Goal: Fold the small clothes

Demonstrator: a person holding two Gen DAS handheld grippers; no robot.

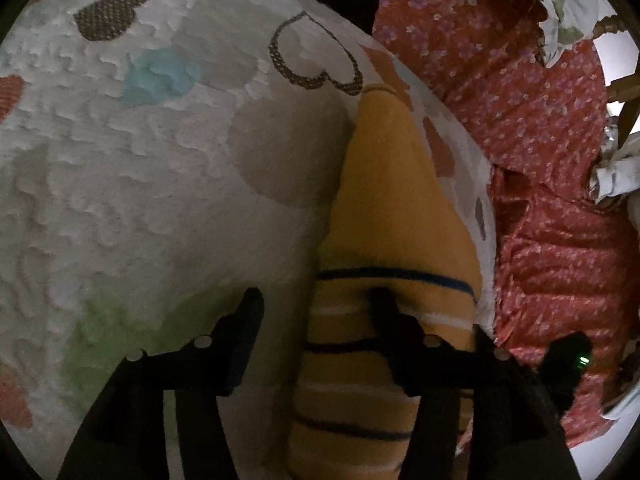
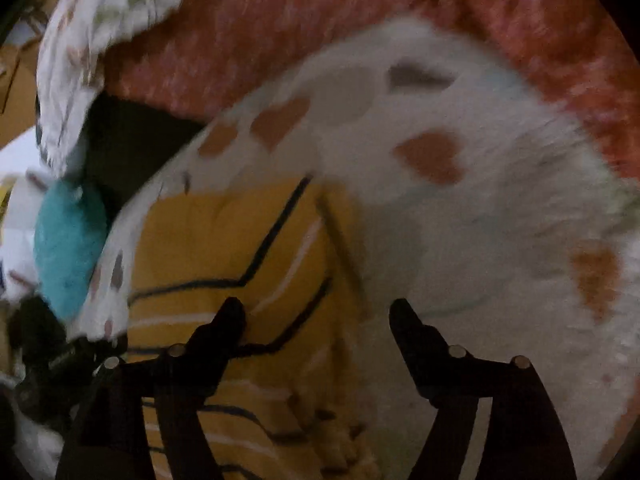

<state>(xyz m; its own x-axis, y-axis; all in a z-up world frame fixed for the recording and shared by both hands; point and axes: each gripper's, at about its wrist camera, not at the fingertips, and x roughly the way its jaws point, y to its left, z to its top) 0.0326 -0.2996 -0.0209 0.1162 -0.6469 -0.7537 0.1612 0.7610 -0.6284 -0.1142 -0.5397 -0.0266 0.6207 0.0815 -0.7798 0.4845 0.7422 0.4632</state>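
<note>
A small yellow garment with dark and white stripes (image 1: 384, 200) lies on a white quilt with hearts (image 1: 160, 140). In the left wrist view my left gripper (image 1: 316, 304) is open, jaws wide apart, just above the garment's striped part; one finger is over the garment, the other over the quilt. In the right wrist view the garment (image 2: 224, 240) lies folded with a crease. My right gripper (image 2: 318, 312) is open over its right edge, left finger above the stripes, right finger above the quilt (image 2: 480, 240). This view is blurred.
A red floral bedspread (image 1: 540, 140) lies beyond the quilt's edge and shows in the right wrist view (image 2: 320, 20). A teal cloth (image 2: 68, 248) and a white printed cloth (image 2: 100, 32) lie at the left. Wooden furniture (image 1: 624, 92) stands at the far right.
</note>
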